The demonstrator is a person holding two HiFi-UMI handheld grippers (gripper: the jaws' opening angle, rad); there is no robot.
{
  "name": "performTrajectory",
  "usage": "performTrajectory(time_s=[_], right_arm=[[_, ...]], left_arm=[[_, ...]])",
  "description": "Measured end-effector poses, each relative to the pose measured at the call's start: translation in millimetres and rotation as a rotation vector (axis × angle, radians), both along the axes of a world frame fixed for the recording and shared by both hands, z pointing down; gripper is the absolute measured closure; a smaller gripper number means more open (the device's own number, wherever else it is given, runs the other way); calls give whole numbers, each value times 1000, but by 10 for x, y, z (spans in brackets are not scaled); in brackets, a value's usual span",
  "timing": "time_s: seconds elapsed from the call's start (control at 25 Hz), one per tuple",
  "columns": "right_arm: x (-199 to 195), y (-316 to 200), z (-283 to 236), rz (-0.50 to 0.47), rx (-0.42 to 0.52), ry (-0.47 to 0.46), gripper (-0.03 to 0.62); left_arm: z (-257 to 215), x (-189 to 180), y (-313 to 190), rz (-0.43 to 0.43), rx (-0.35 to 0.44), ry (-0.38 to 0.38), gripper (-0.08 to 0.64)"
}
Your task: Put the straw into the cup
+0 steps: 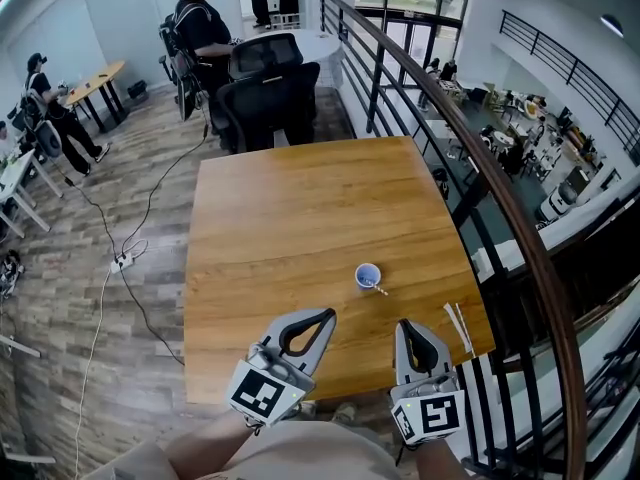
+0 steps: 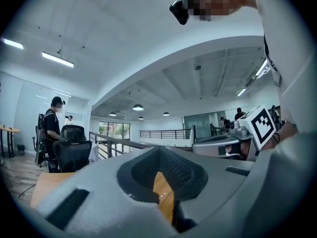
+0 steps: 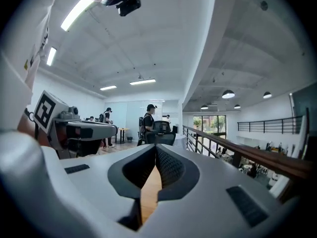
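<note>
A small blue cup (image 1: 367, 274) stands on the wooden table (image 1: 290, 218), right of the middle. A short pale stick (image 1: 379, 288) touches the cup's near right side; whether it reaches inside I cannot tell. Two thin white straws (image 1: 459, 326) lie by the table's right front edge. My left gripper (image 1: 328, 314) hangs over the table's front edge, shut on nothing, its tips meeting (image 2: 158, 150). To its right, my right gripper (image 1: 406, 324) is also shut and empty (image 3: 156, 147), nearer to me than the cup and left of the straws. Neither gripper view shows the cup or the straws.
A dark metal railing (image 1: 470, 158) runs along the table's right side, with a drop to a lower floor behind it. Black office chairs (image 1: 265, 93) stand at the far end. A person (image 1: 200, 28) sits beyond them. A cable (image 1: 125, 258) lies on the floor at left.
</note>
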State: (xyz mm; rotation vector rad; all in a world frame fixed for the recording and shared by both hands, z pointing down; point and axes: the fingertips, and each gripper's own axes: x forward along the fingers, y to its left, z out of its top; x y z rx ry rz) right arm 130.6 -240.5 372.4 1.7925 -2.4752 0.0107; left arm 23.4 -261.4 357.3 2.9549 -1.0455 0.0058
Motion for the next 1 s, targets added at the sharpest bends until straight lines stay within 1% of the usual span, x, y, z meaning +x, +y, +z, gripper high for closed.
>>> performTrajectory(time_s=[0.08,0.16,0.4,0.6,0.76,1.0], right_arm=[[9,-6,31,-4,-24,-56,572],[12,-9,49,-5,-35,-78,572],[-37,10,25,-12,-30,-83,572],[-121,21,-29,-54,-32,-146,572],[-117,35,-55,-50,-22,-130,572],[-182,88,-121,-72,-1,-167,572]], left_arm=[[5,-17,6,0,-4,-2,546],[16,-22,18,5,-8,-8,546],[64,-49,40,5,-18,-12,546],[-2,-43,32,10,-11,15,546],[-28,-9,47,14,-3,19,546],[-65,-60,84,3,4,20,546]])
